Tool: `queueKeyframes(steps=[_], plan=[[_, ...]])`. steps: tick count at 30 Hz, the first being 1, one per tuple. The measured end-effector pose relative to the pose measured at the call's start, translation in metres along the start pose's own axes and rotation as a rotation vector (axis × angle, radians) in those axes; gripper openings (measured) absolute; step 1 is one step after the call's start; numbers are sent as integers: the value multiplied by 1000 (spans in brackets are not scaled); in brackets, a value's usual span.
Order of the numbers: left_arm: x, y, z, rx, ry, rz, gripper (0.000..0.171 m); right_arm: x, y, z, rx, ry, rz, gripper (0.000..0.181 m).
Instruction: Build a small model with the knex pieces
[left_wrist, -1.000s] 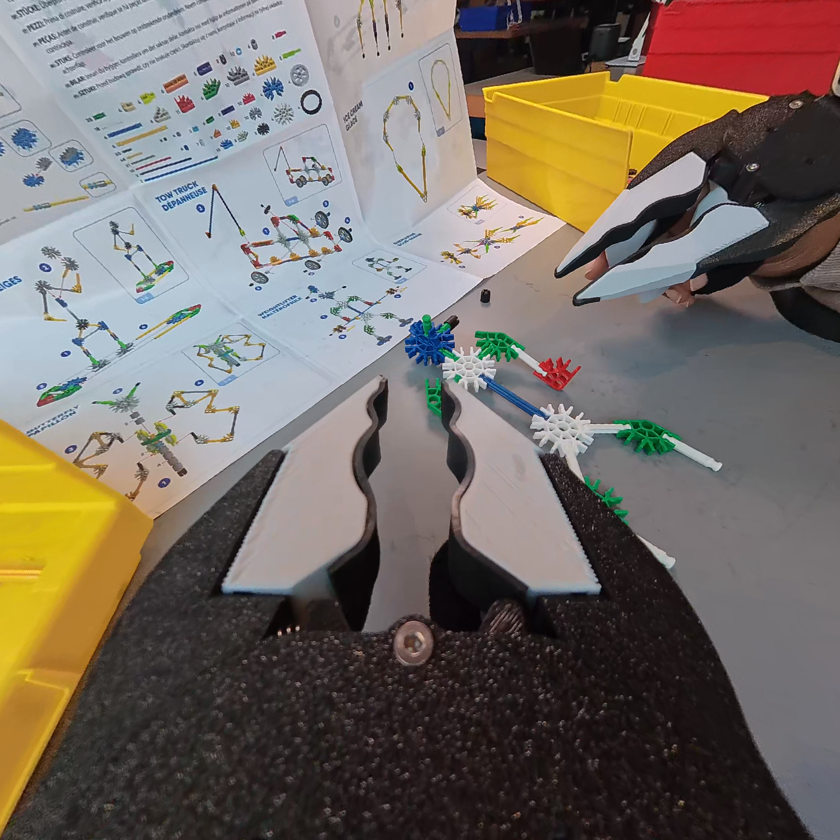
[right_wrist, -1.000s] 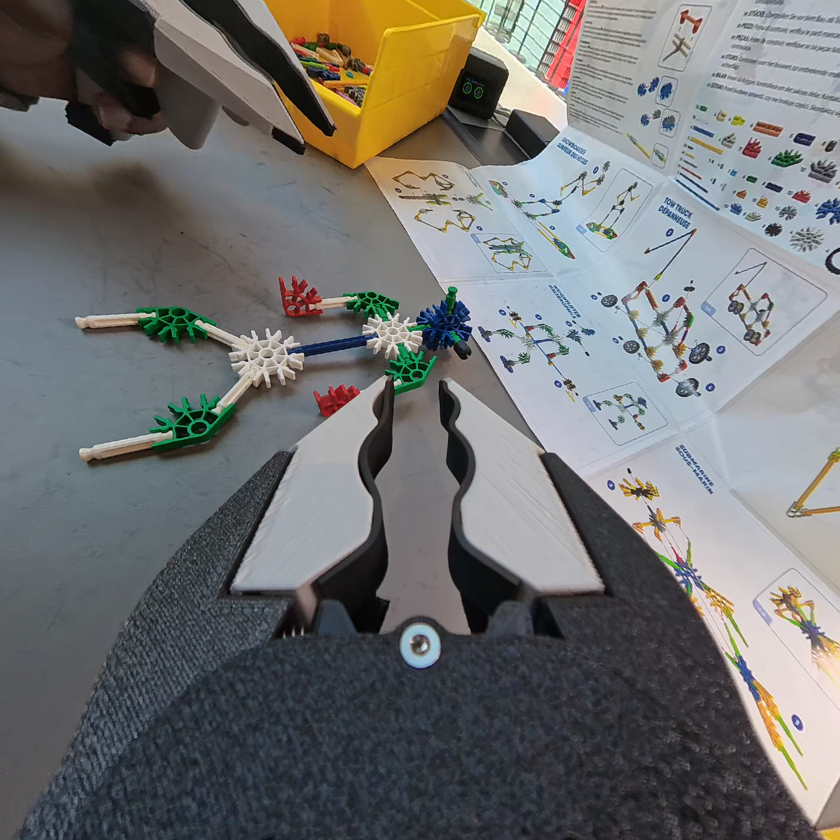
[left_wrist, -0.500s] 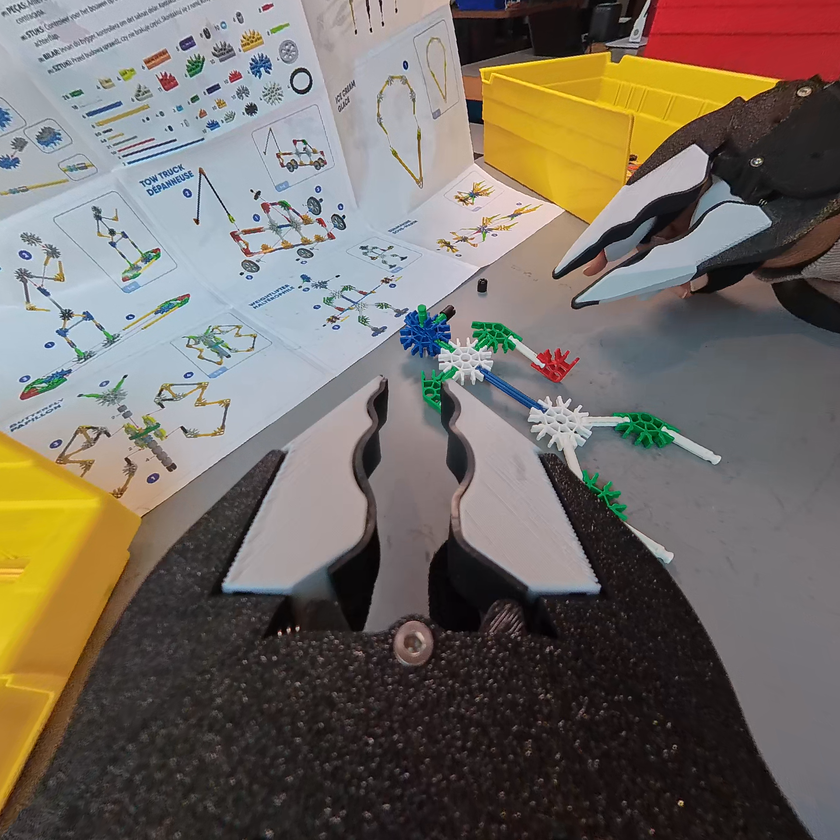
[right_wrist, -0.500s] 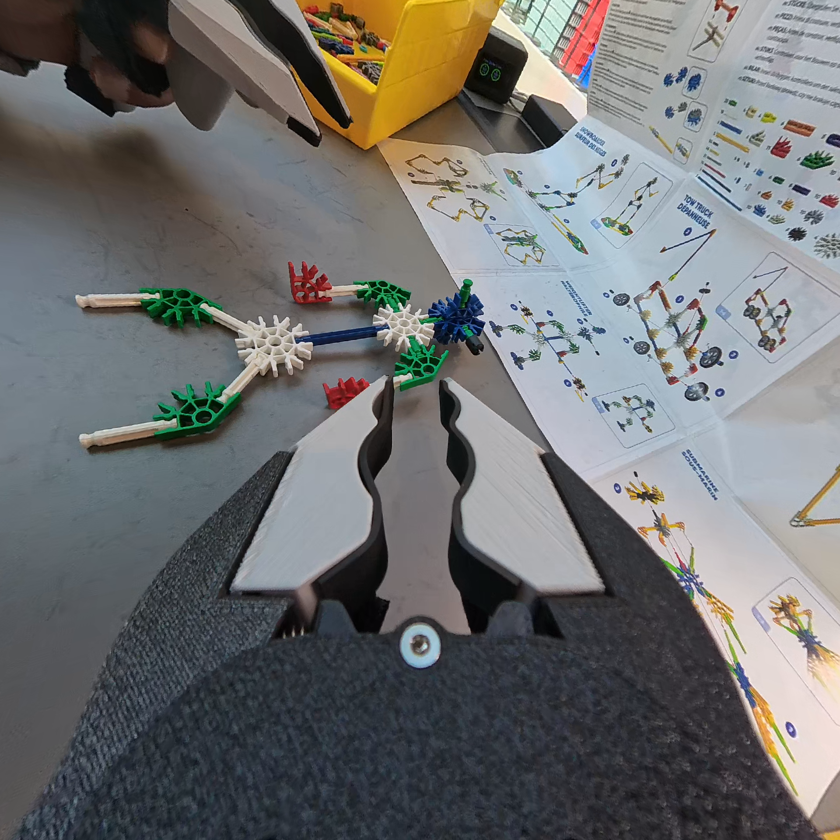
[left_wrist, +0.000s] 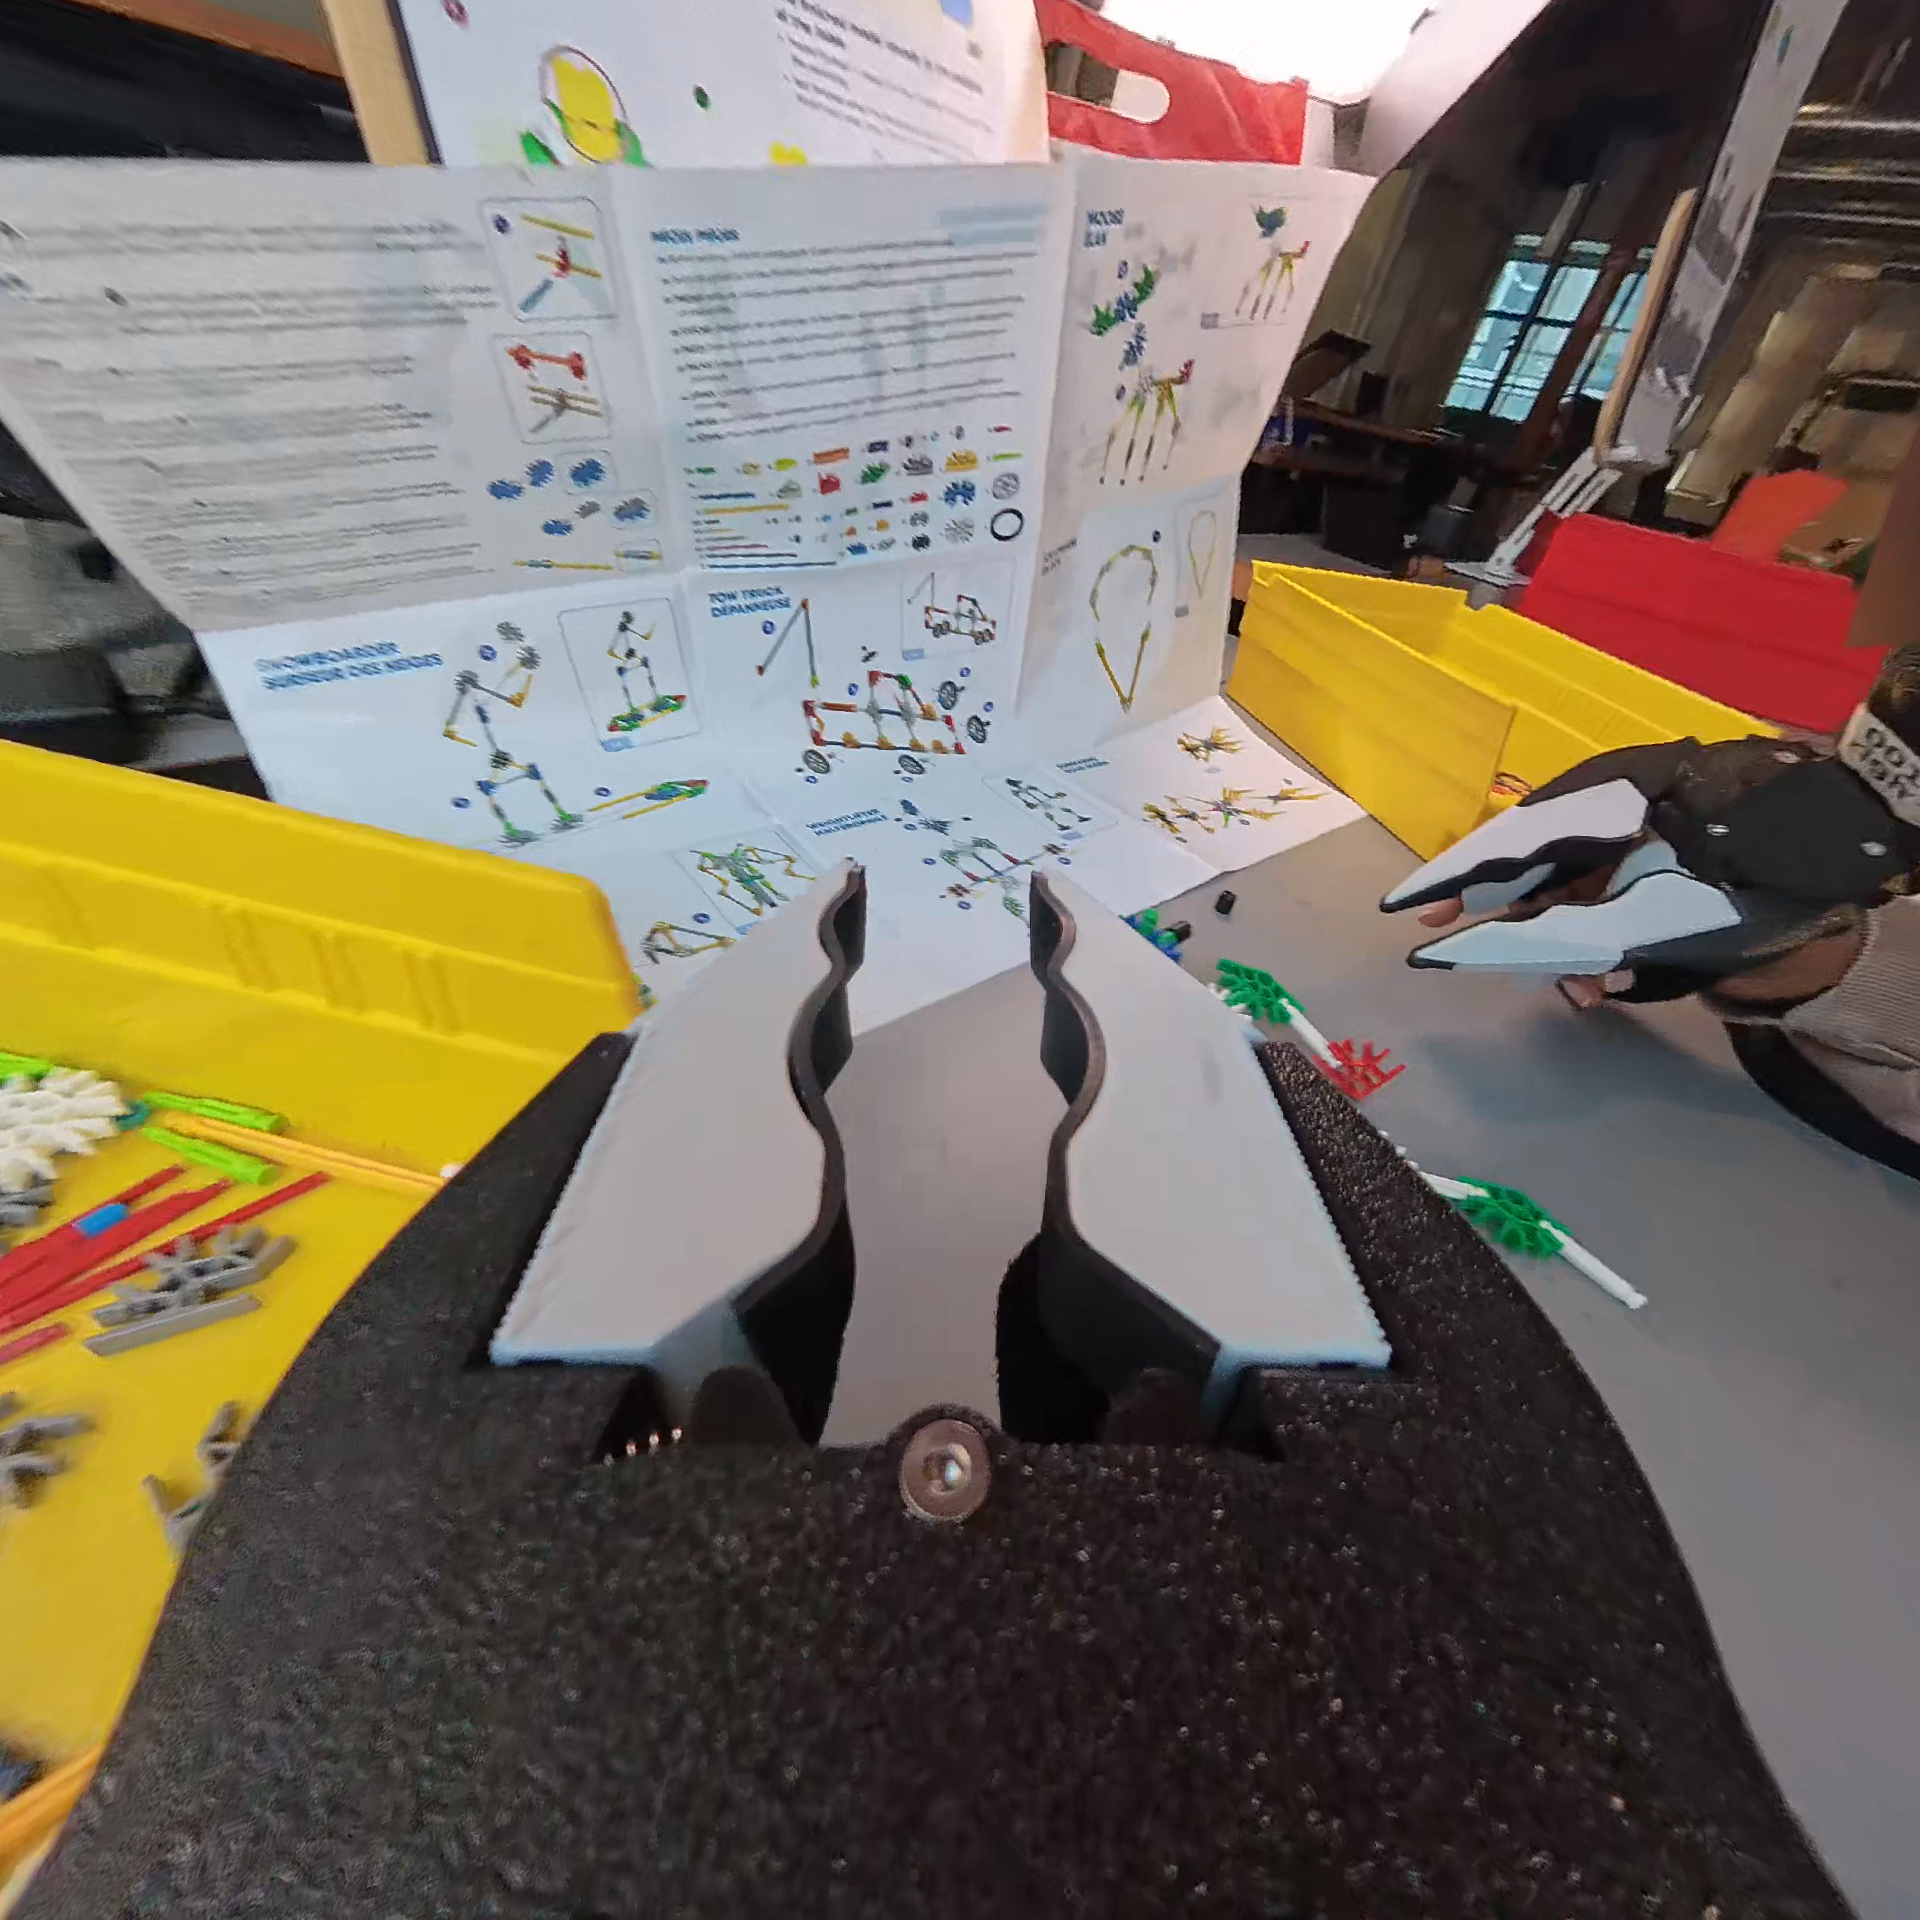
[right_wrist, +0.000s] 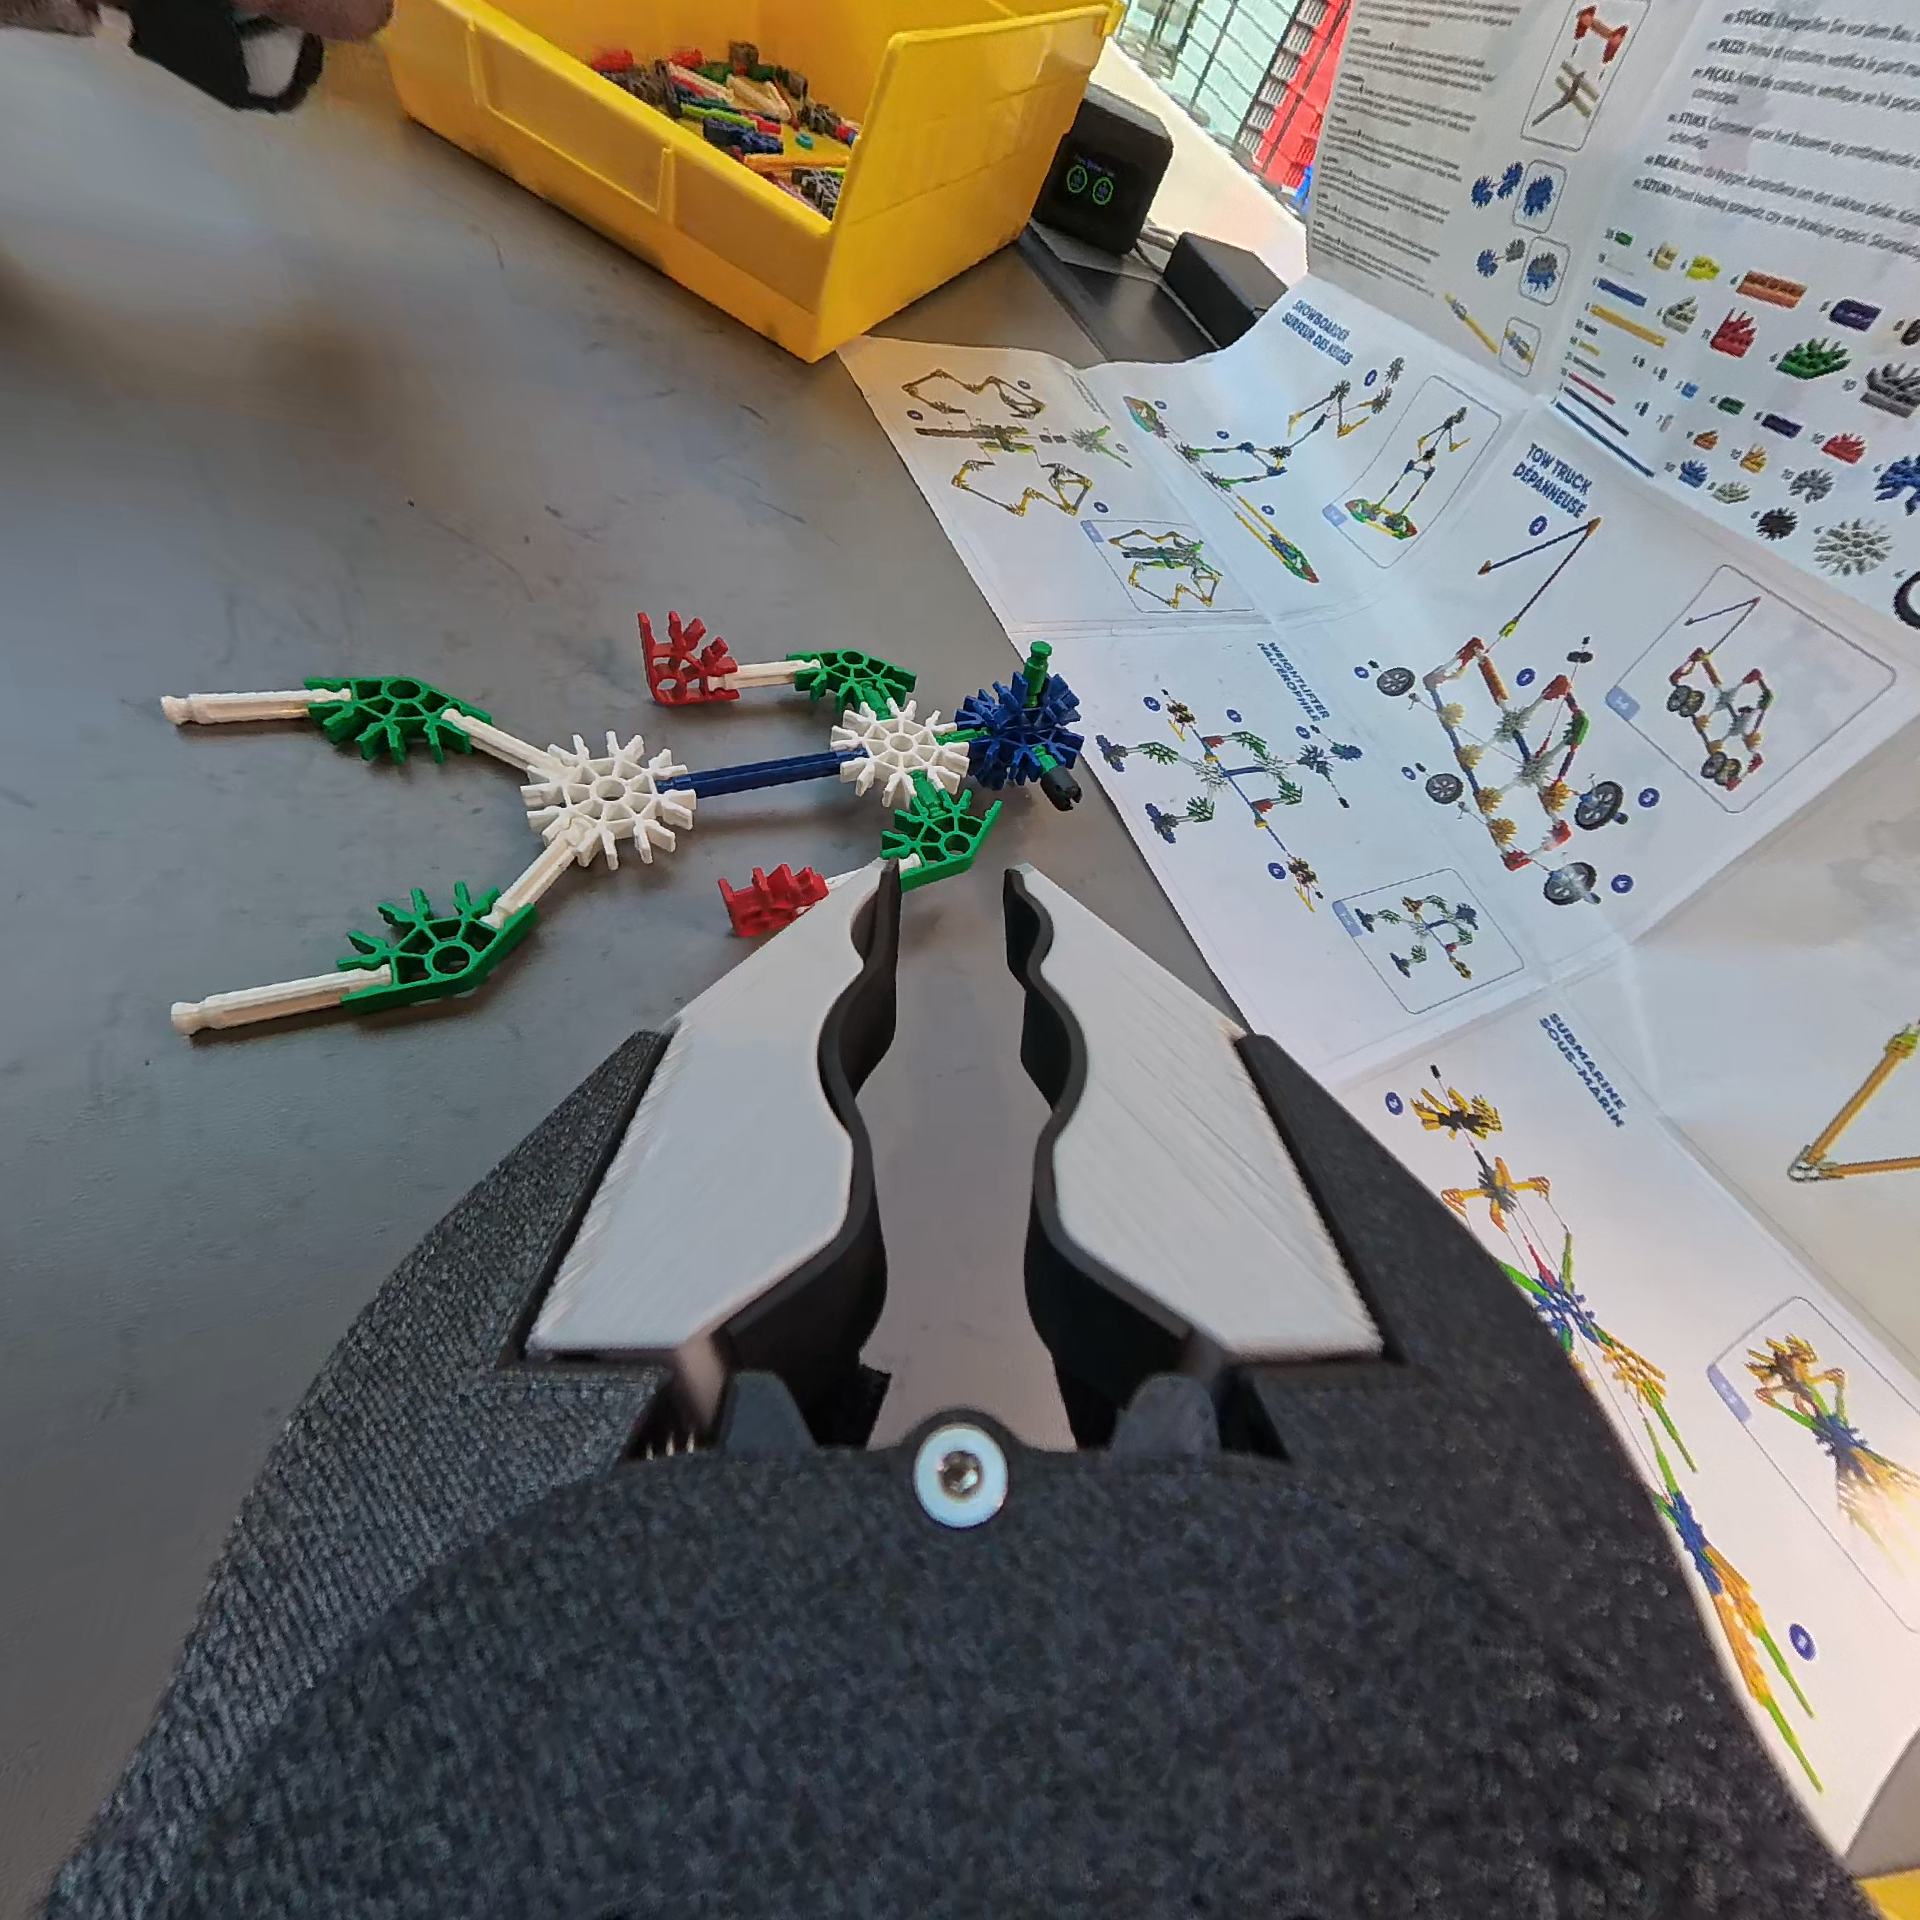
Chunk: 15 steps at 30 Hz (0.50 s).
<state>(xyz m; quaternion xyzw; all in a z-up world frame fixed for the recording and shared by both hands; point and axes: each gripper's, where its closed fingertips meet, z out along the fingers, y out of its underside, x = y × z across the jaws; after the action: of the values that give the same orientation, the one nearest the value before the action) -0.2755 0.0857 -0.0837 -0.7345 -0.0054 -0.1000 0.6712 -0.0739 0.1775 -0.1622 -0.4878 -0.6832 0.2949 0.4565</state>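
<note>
A flat rod-and-connector toy figure (right_wrist: 608, 795) lies on the grey table (right_wrist: 312, 436). It has white snowflake hubs, a blue rod, green and red connectors and a blue hub at one end. My right gripper (right_wrist: 951, 878) is open and empty, its tips just short of the figure's green connector (right_wrist: 940, 831) and red connector (right_wrist: 774, 899). My left gripper (left_wrist: 945, 894) is open and empty, raised beside a yellow bin (left_wrist: 312, 977) and pointing at the instruction sheet (left_wrist: 831, 582). The right gripper (left_wrist: 1423, 935) also shows in the left wrist view, above the figure's green connector (left_wrist: 1257, 997).
The yellow bin (right_wrist: 748, 239) holds loose rods and connectors (left_wrist: 156, 1226). A second yellow bin (left_wrist: 1382, 707) and a red bin (left_wrist: 1683, 634) stand at the far right. The instruction sheet (right_wrist: 1455, 665) lies partly on the table and stands up behind. A small black device (right_wrist: 1101, 177) sits beside the bin. My hands' fingertips stand some 25 centimeters from each other.
My left gripper has pulled back and left, away from the figure, to beside the yellow bin, and now points higher. It has left the right wrist view. The right gripper has barely moved.
</note>
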Motion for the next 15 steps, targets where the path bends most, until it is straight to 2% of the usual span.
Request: queueKeyframes(steps=[4,8,12,15], plan=[[-29,-48,-38,79,-163,128,36,1,0,0,1,7,2,18],[-81,-84,-101,65,-376,173,38,4,-1,-1,9,15,19,18],[-138,-72,-164,-88,-534,86,37,4,0,-2,6,13,19,18],[-172,-40,-201,-250,-604,9,37,4,0,-1,5,11,22,18]])
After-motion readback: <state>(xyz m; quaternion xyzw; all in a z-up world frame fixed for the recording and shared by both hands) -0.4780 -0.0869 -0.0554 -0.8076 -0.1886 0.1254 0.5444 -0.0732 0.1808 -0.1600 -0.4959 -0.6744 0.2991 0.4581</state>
